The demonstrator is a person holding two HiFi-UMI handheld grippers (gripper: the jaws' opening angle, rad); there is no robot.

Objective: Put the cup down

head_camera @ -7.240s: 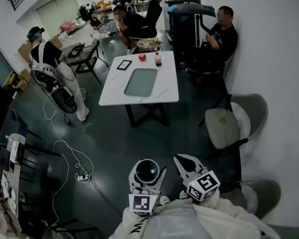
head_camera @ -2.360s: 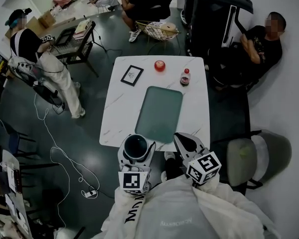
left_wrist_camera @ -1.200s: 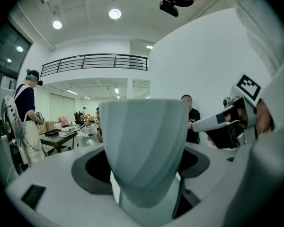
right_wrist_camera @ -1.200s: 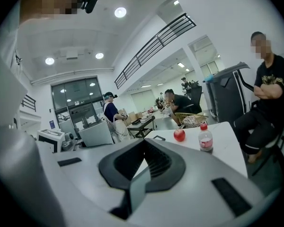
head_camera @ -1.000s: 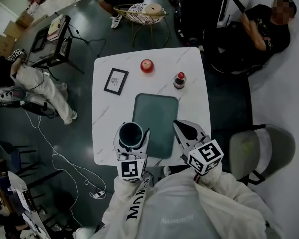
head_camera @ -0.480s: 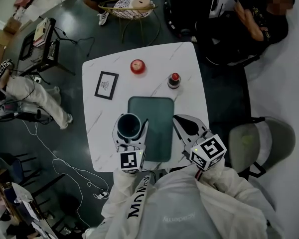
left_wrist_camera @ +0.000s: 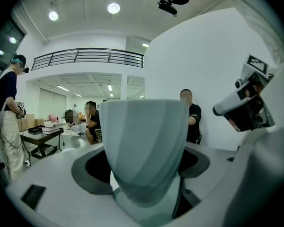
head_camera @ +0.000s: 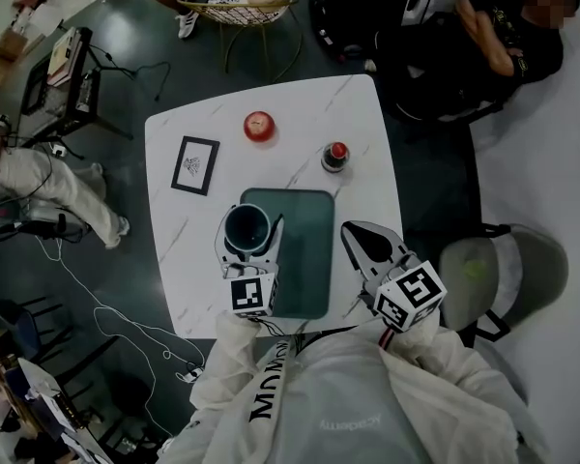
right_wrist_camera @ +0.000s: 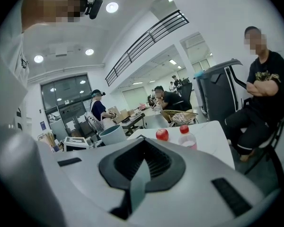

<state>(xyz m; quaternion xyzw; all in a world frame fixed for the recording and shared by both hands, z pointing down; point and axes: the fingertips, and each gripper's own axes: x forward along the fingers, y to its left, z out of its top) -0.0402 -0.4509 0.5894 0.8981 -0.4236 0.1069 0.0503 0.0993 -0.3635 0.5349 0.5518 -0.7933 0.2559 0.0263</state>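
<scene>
A pale blue-green cup [head_camera: 247,226] with a dark inside is upright between the jaws of my left gripper [head_camera: 250,245], which is shut on it. The cup hangs over the left edge of a green mat [head_camera: 307,249] on the white marble table [head_camera: 367,114]. In the left gripper view the cup [left_wrist_camera: 146,150] fills the middle, and its base is hidden by the jaws. My right gripper [head_camera: 364,240] is shut and holds nothing, over the table's near right part beside the mat. In the right gripper view, the cup [right_wrist_camera: 112,134] shows to the left.
A red apple [head_camera: 259,125], a red-capped bottle [head_camera: 335,156] and a small picture frame [head_camera: 195,165] lie on the table's far half. A grey chair [head_camera: 498,274] stands at the right. A seated person [head_camera: 507,42] is beyond the table, and cables [head_camera: 87,288] run across the floor at left.
The person has walked up to the table. Both grippers have moved forward over its near half, and the cup is still held in the left gripper, now above the mat's left edge.
</scene>
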